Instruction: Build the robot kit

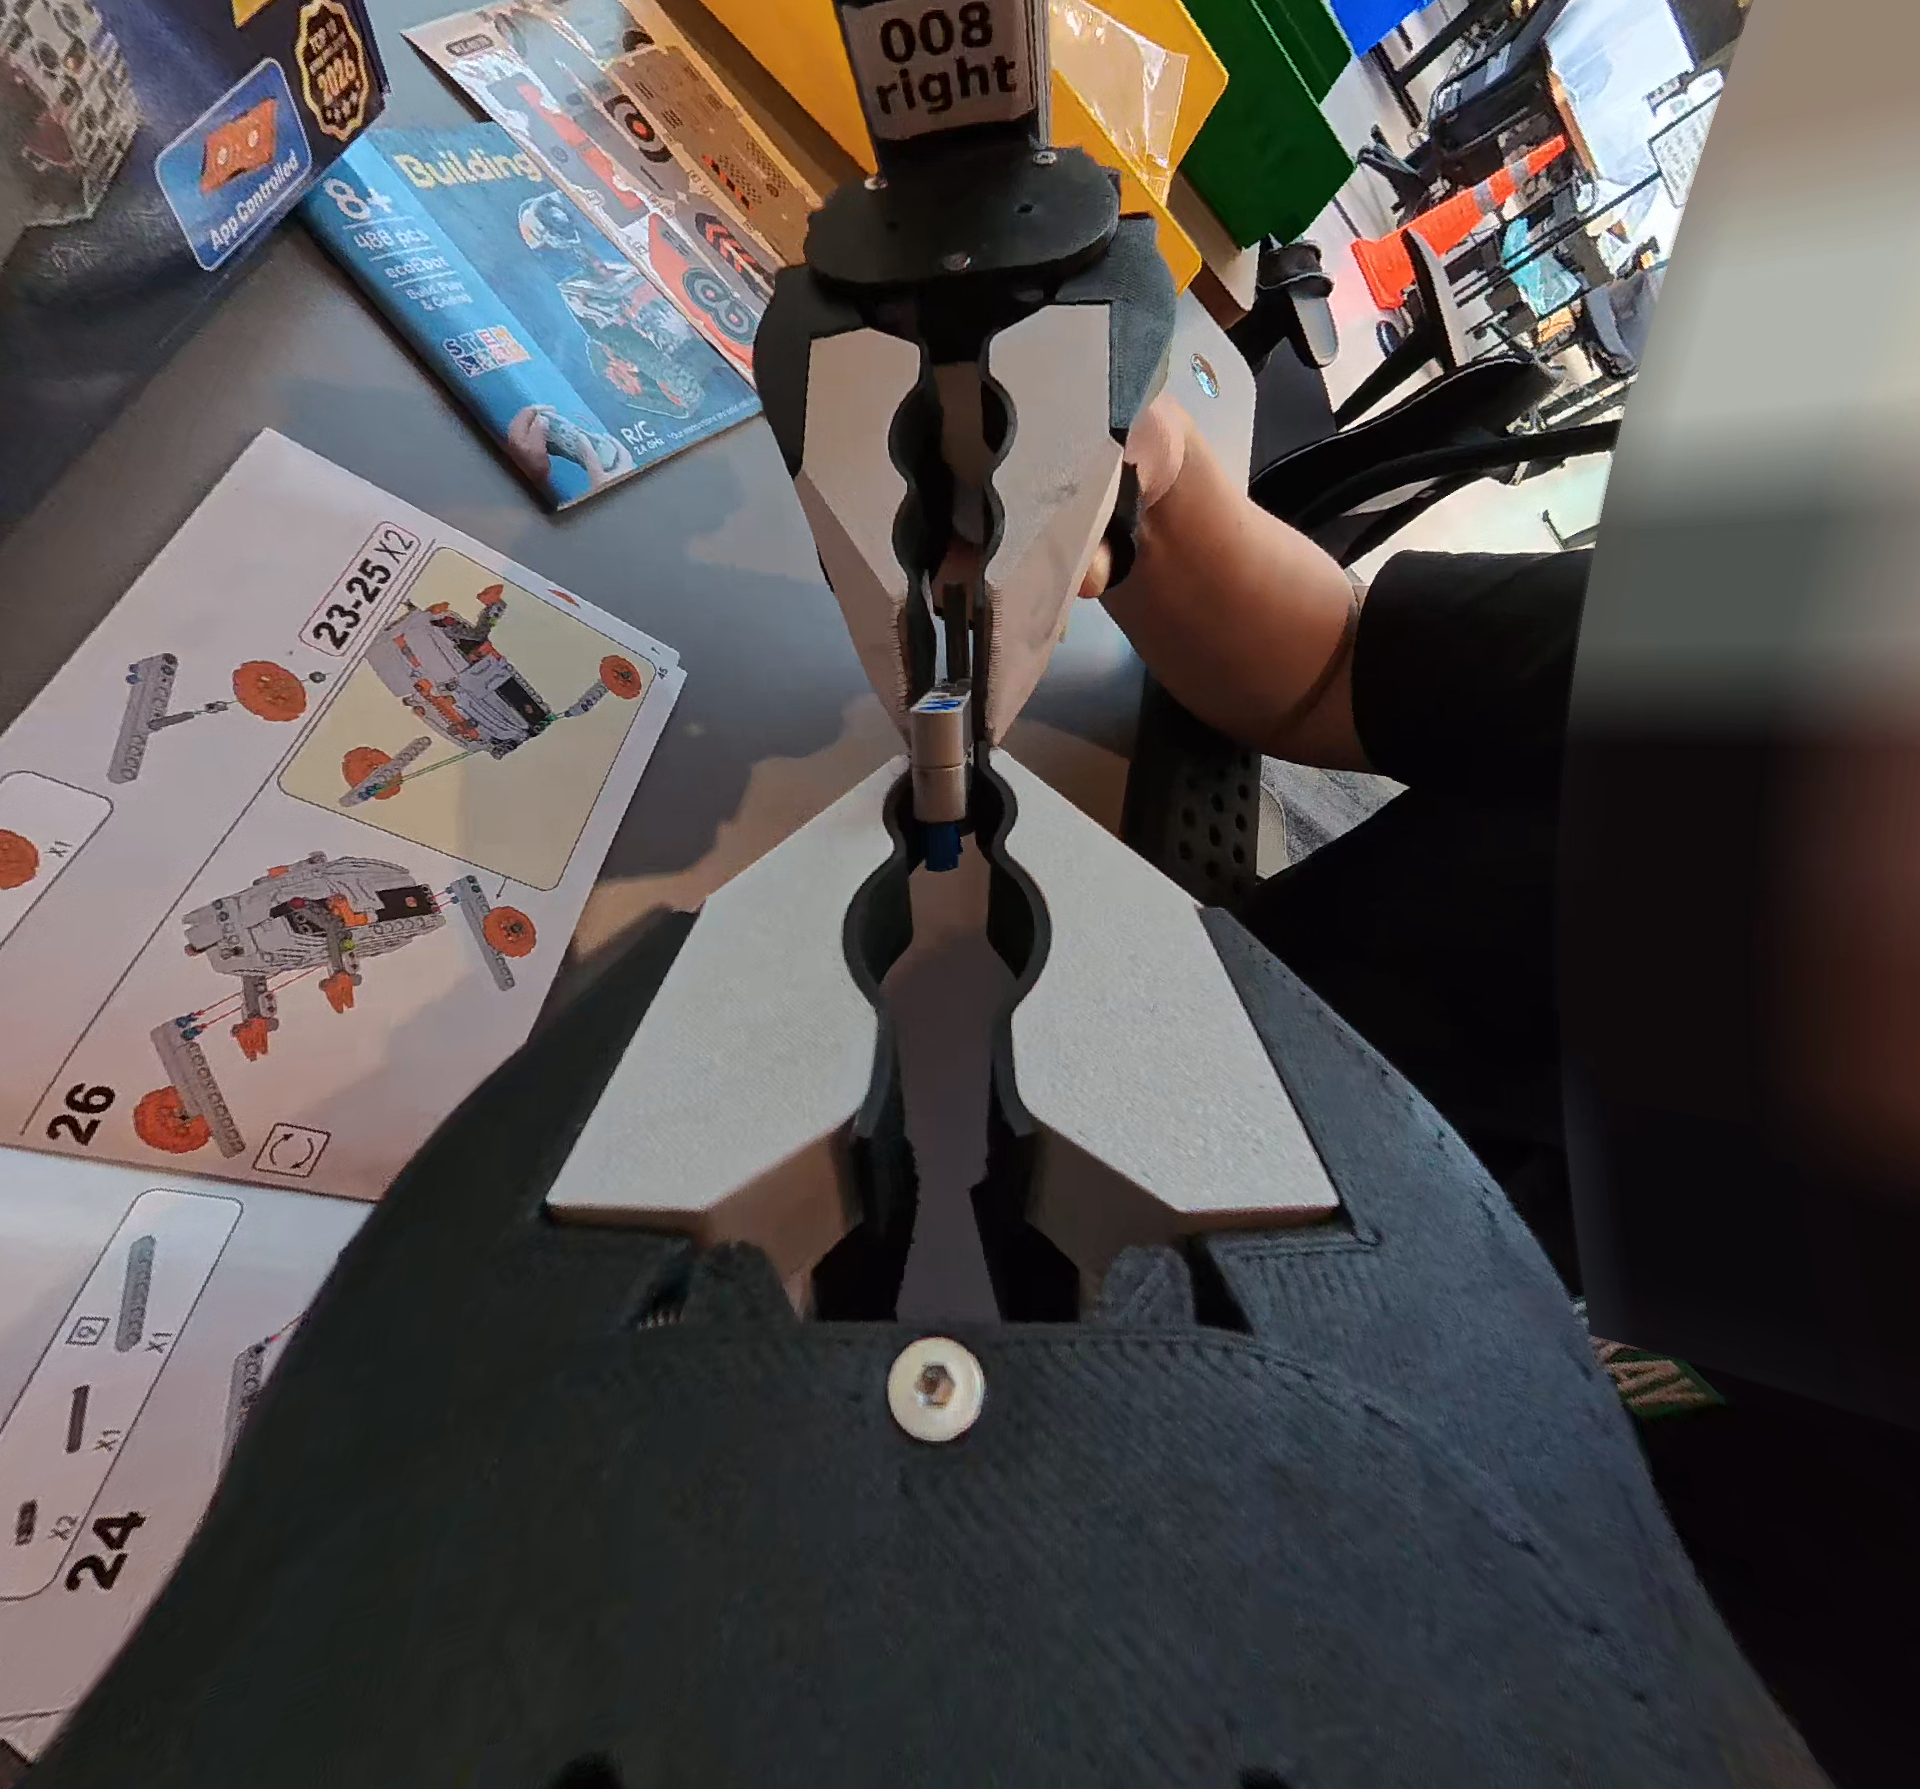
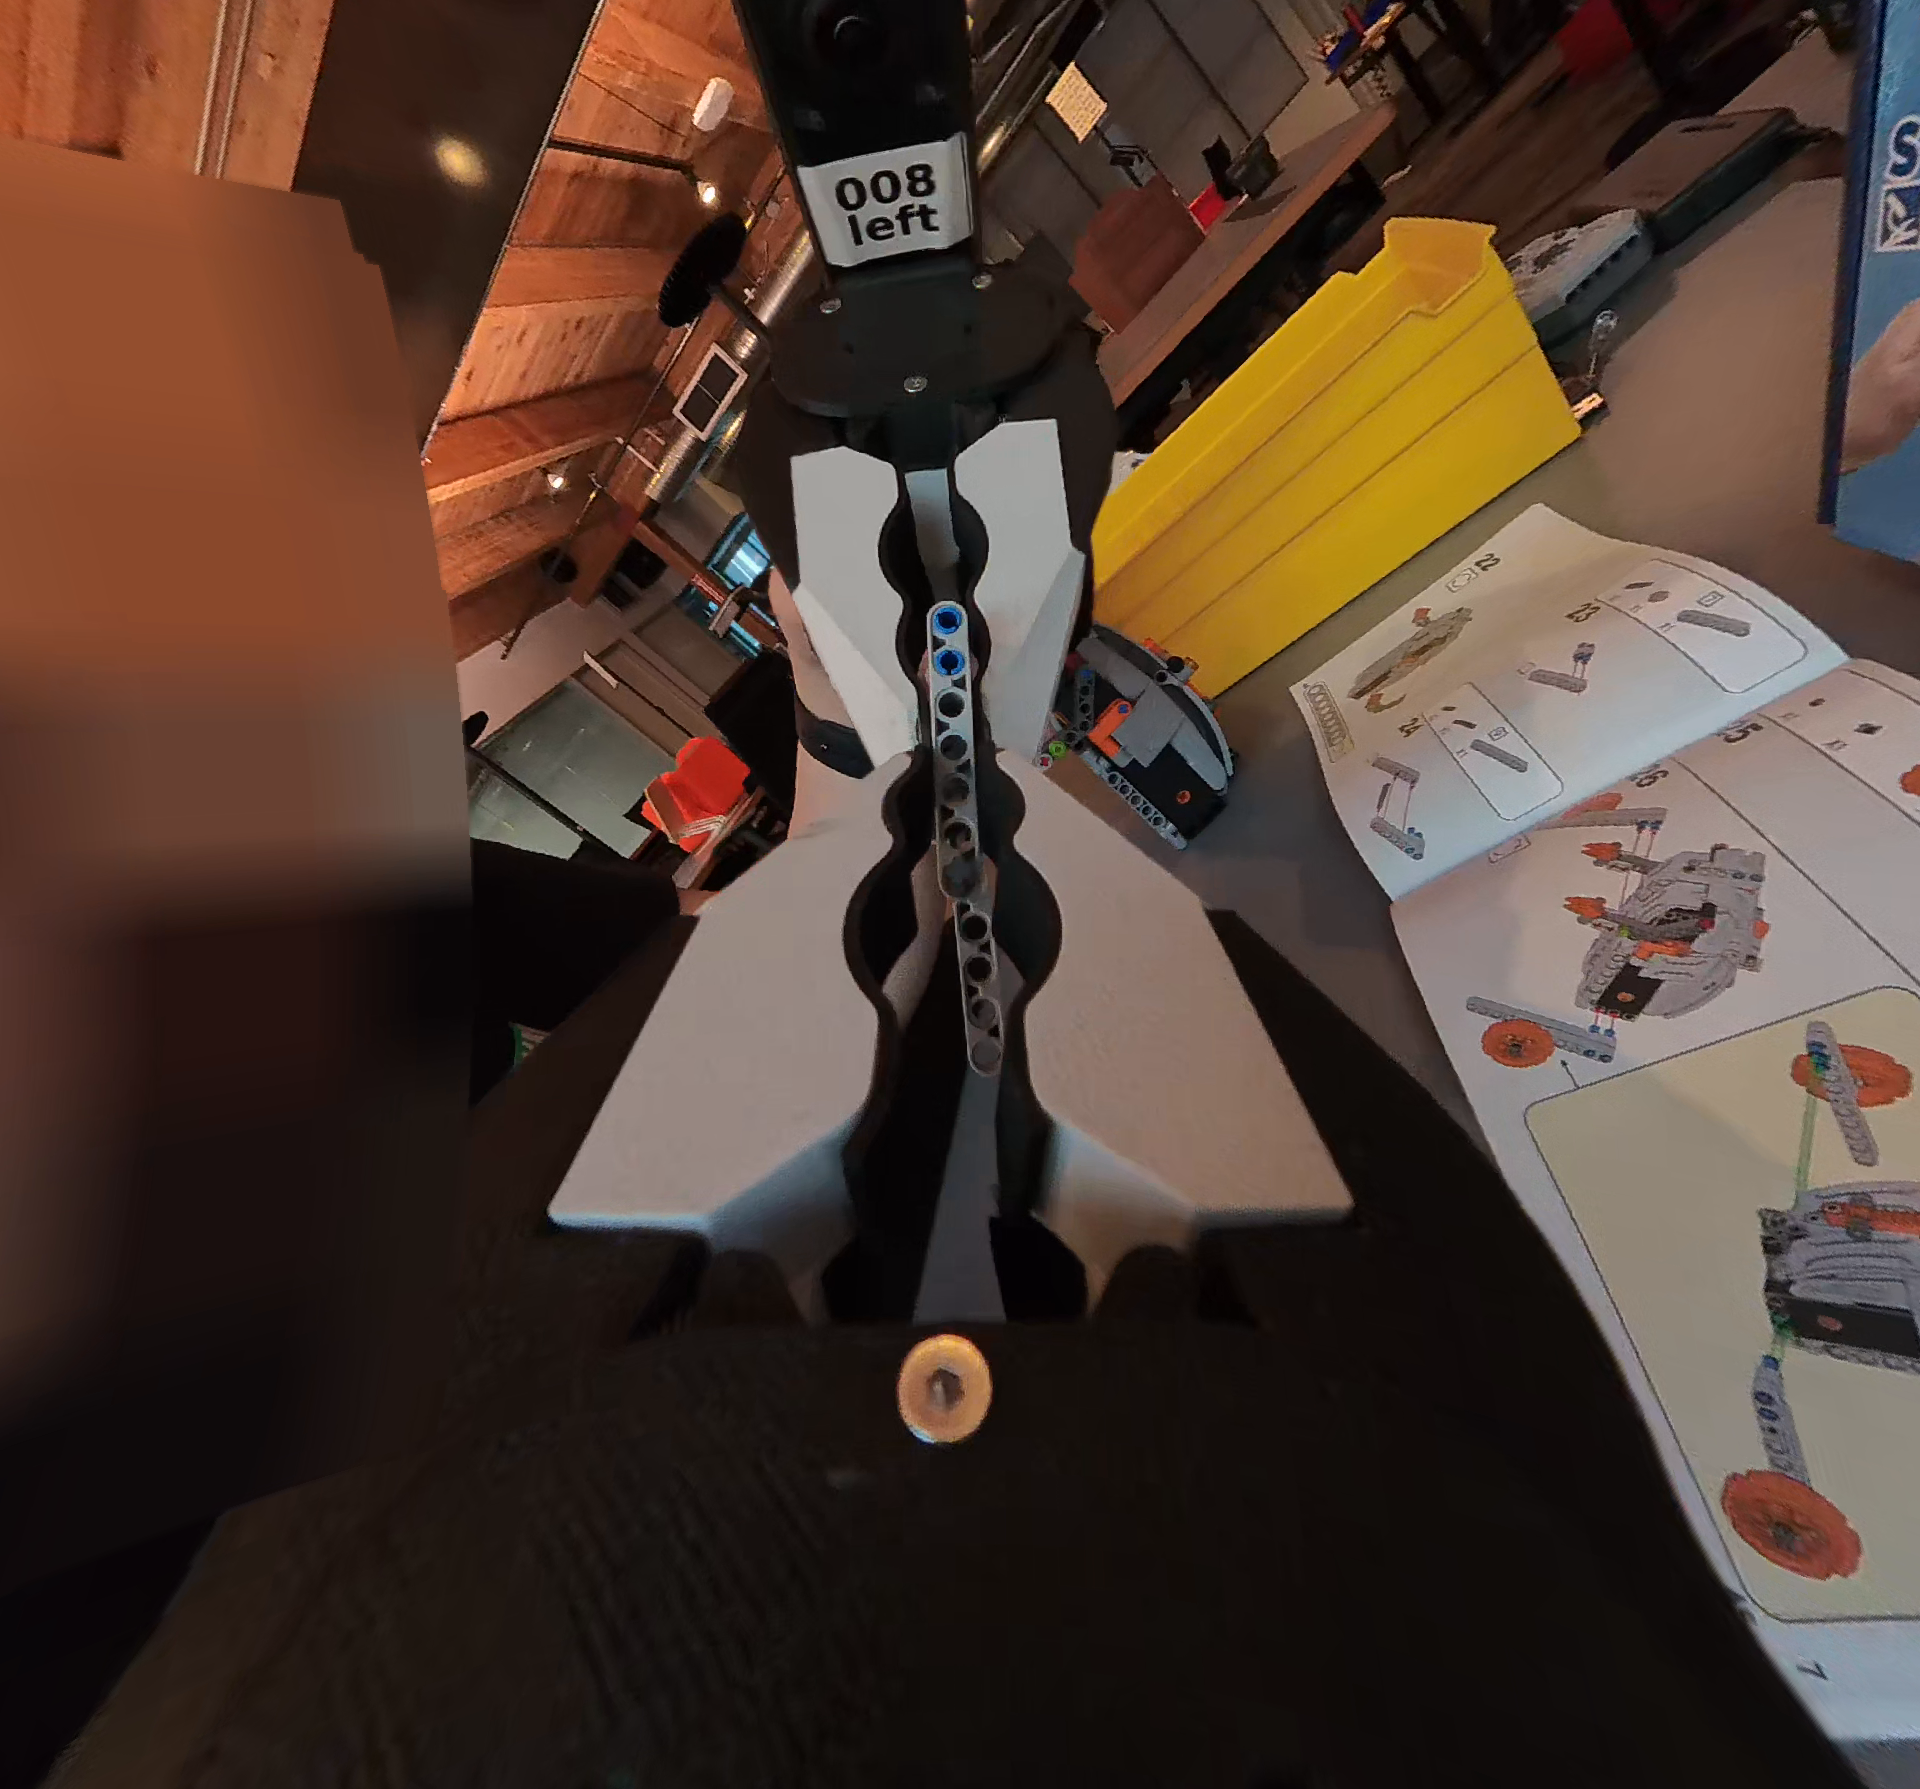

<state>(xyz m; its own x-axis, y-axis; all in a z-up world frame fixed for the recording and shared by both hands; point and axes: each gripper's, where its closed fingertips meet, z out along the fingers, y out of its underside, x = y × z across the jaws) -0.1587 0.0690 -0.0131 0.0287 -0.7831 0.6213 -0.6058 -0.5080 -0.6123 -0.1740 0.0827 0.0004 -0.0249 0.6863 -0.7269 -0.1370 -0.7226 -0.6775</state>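
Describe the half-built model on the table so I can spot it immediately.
In the right wrist view, find the yellow bin on the grey table. At its near corner, beside the open instruction booklet, sits the half-built model: grey curved shell, black base, orange accents, the only assembled object there.

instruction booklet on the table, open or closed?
Open. The white instruction booklet lies spread flat on the grey table, facing pages of assembly diagrams showing, beside the yellow plastic bin.

Two hand-held grippers [image 1: 940, 809] [image 2: 961, 773], one grey beam [image 2: 961, 835], one yellow bin [image 2: 1340, 482].
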